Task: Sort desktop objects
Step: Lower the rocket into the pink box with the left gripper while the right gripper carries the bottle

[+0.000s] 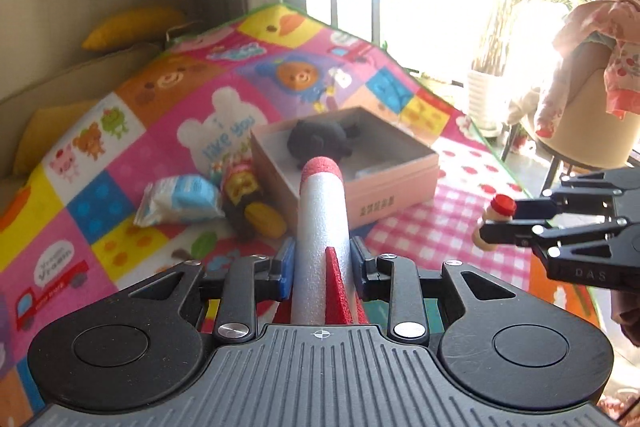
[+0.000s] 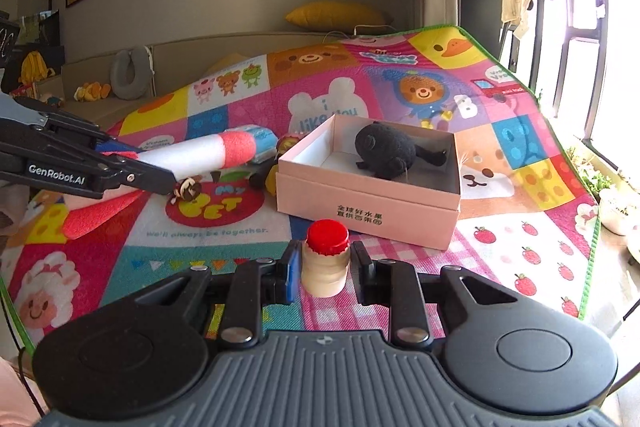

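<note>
Above a colourful cartoon mat [image 2: 400, 67], the left claw [image 1: 322, 263] is clamped on a foam rocket [image 1: 320, 219], the right claw [image 2: 325, 263] on a red-capped toy bottle [image 2: 325, 259], near a pink box [image 2: 368, 195].

"GenRobot.AI" in white on side of left hand-held gripper [image 2: 176, 183]. "DAS" embossed faintly on side of right hand-held gripper [image 1: 496, 223]. Play mat [image 2: 400, 67]: "i like you" on white bear patch, "My PET" on red apple patch, "We'll always be together." beneath it. Pink box [image 2: 368, 203]: 2 short lines of Chinese characters on front wall, too small to read surely. Speech-bubble print near red truck on mat: blurred, unreadable.
</note>
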